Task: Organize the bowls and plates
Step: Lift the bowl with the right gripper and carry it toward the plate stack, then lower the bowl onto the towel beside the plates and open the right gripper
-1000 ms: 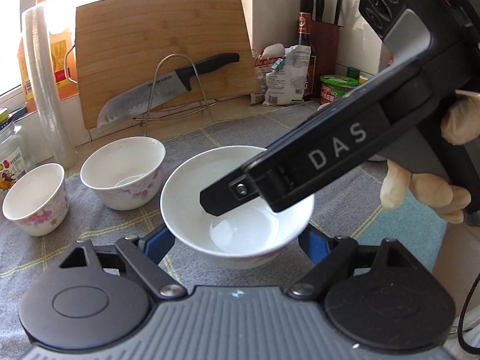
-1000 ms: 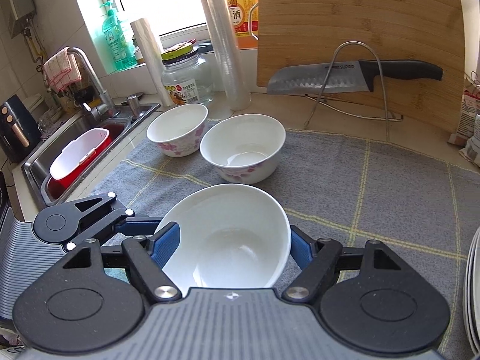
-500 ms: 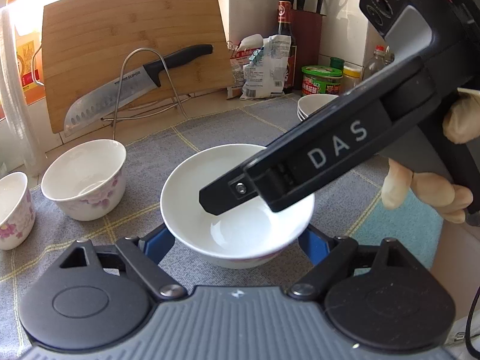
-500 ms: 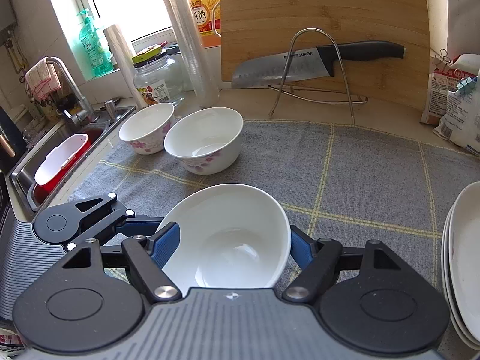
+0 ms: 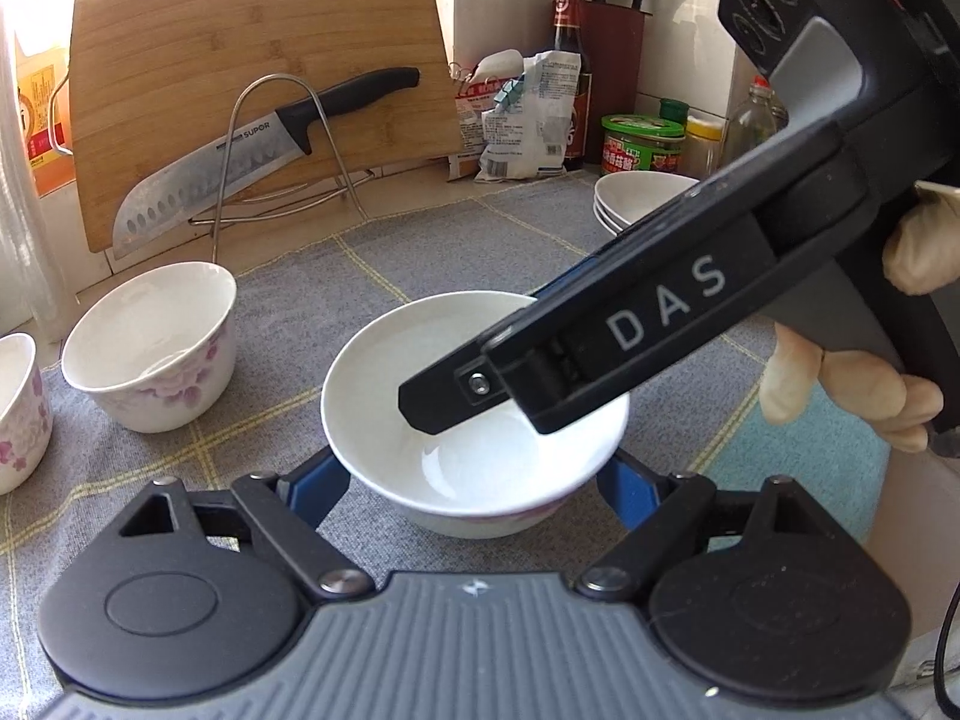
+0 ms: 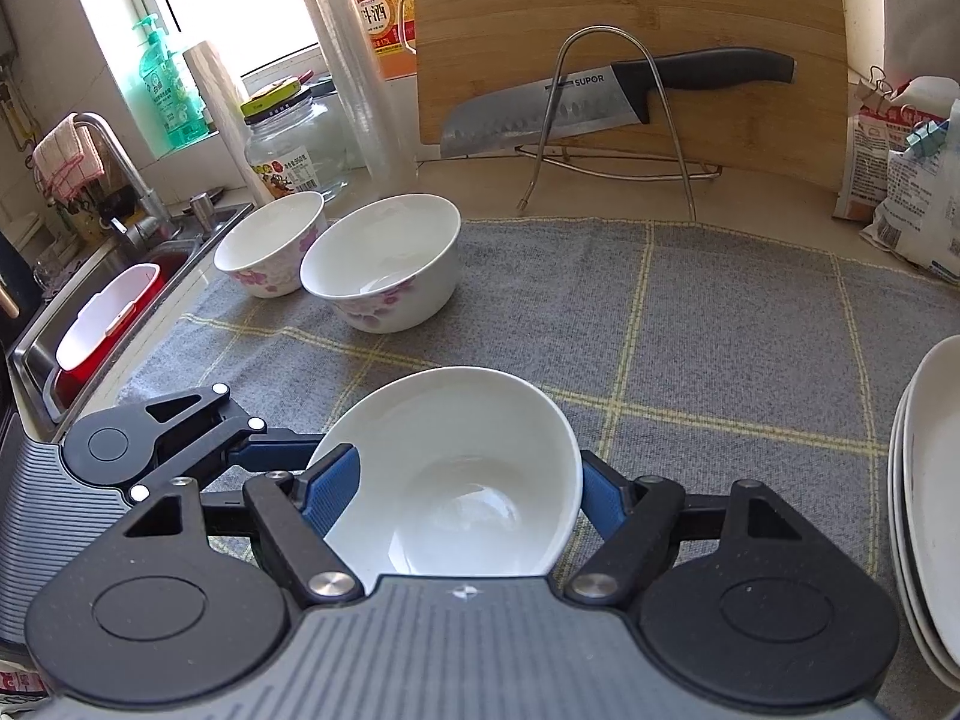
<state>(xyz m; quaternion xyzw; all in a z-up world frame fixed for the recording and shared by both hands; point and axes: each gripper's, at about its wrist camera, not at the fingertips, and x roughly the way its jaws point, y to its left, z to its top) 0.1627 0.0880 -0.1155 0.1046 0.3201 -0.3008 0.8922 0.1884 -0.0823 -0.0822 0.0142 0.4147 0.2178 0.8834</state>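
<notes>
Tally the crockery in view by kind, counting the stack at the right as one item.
Plain white bowl: 1
Floral bowls: 2
Plate stack: 1 (number of pieces unclear)
Total: 4

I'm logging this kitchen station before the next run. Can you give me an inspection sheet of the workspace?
Surface: grey checked cloth over a pale counter.
Job's things: white bowl between both grippers' fingers; two floral bowls standing near the sink; stacked plates at right edge.
Clutter: knife on a wire rack against the cutting board; glass jar; food bags.
Grippers: left gripper and right gripper each shut on the white bowl.
Cables: black cable at the right edge of the left view.
Surroundings: sink, window.
</notes>
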